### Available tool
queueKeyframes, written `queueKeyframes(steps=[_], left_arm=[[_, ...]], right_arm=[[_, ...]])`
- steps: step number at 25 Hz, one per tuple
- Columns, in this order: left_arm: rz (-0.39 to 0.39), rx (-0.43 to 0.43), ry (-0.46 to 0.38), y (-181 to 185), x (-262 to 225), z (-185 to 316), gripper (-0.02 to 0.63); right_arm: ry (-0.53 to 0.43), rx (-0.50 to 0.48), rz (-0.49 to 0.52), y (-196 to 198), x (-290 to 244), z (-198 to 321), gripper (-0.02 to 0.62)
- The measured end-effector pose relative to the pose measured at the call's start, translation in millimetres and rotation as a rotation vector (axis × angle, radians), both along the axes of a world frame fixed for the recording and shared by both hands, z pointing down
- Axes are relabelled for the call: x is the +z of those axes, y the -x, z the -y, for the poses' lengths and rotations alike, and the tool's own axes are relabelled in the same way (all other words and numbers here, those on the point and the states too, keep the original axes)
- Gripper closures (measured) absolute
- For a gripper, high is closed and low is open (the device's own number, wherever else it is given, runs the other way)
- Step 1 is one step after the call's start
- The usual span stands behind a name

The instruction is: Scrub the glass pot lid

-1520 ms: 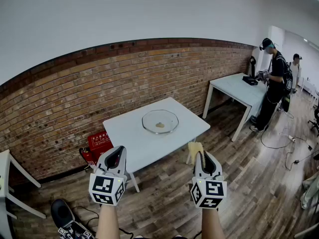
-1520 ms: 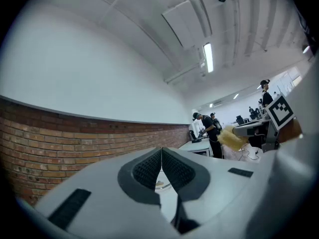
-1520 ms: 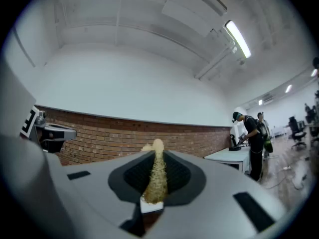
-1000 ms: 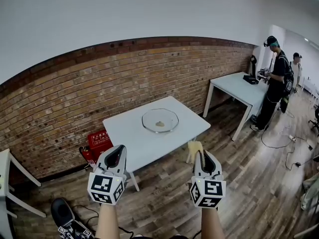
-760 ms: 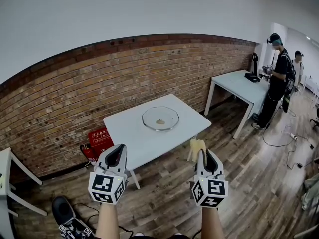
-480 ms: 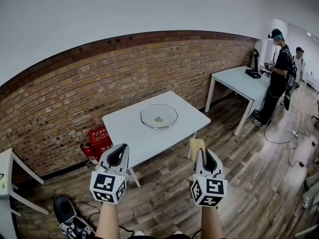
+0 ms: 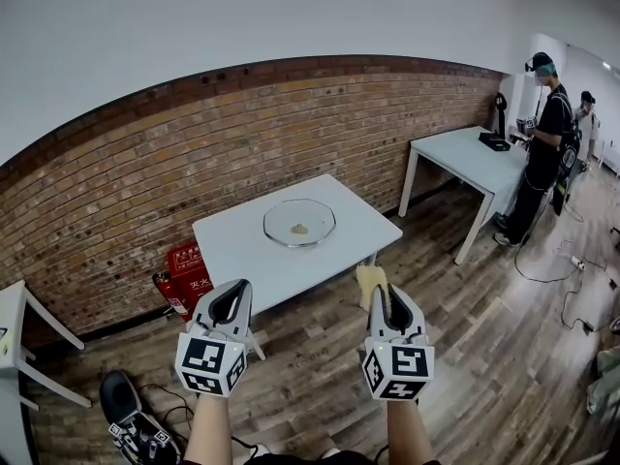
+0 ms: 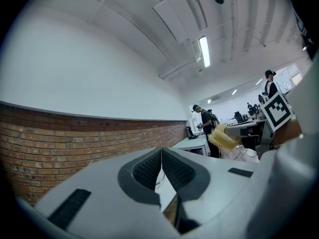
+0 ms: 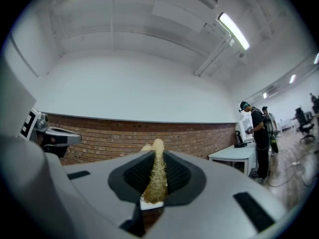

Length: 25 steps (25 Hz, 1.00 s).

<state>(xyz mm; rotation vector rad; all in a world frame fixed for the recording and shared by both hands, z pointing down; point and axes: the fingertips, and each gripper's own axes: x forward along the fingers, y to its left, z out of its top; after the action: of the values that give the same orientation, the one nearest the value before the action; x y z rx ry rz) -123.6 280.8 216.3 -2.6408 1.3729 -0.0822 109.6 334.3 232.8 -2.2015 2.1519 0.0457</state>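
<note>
Pot lid lies well beyond left tongs and right tongs.

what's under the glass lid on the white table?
Only the white tabletop shows through the lid. A small tan patch sits at its centre; too small to tell whether it is on or under the glass.

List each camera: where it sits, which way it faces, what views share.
Head view: on the person's head, looking down at the glass lid on the white table; forearms, left gripper, right gripper show.
Left gripper view: on it, facing the brick wall; shut empty jaws.
Right gripper view: likewise; jaws pinch the sponge.
Shared: wall, sponge.
</note>
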Motion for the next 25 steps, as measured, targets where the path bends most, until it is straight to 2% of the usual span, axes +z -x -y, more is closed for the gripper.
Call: queueKeyframes(steps=[10,25], left_arm=[[0.027,-0.029,0.006,-23,7,-11,0.594],[0.034,-0.022,-0.001,-45,16,12,0.594]], right_arm=[[-0.011,-0.065,0.001,-14,4,-1,0.538],[-0.04,-0.084,-0.001,-30,7,16,0.538]])
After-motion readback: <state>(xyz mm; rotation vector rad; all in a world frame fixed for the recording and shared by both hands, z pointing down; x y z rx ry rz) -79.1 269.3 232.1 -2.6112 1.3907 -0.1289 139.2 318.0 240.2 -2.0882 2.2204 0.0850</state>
